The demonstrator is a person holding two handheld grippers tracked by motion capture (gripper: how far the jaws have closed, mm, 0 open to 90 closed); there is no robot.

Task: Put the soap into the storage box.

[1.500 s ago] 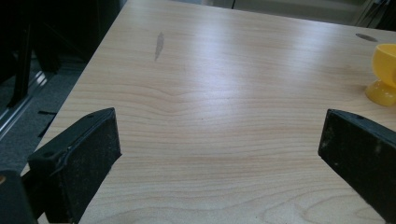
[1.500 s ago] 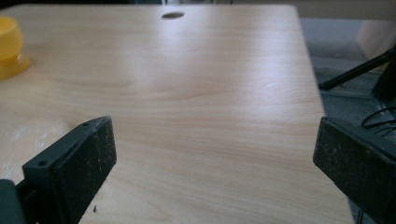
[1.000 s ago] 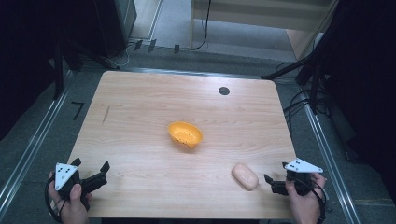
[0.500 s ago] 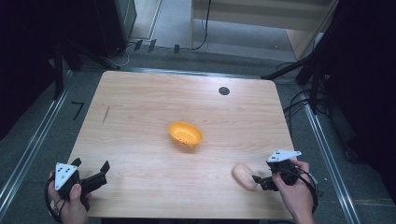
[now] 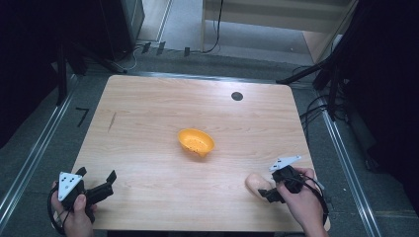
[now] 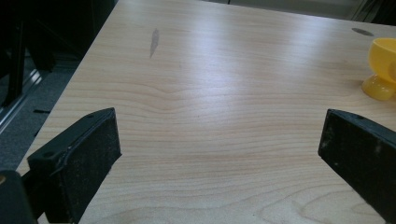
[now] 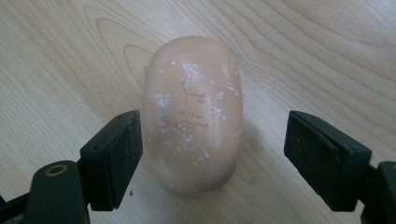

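Our right gripper point(image 7: 212, 154) straddles the bun point(image 7: 192, 114) near the table's point(image 5: 148, 128) front right corner, jaws apart, left jaw nearly touching. Off-centre closing could shove it sideways. Left gripper point(image 6: 219, 154) spread, idle, front left.

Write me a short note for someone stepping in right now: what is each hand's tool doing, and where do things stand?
Right gripper: open, fingers either side of the tan oval bun; the left one looks to touch it, not clamped.
Left gripper: open, idle at the table's near left corner.
Orange bowl: mid-table, nothing visible inside.
Done: right gripper lined up.
Left: close on the bun, lift; probably carry it to the bowl.
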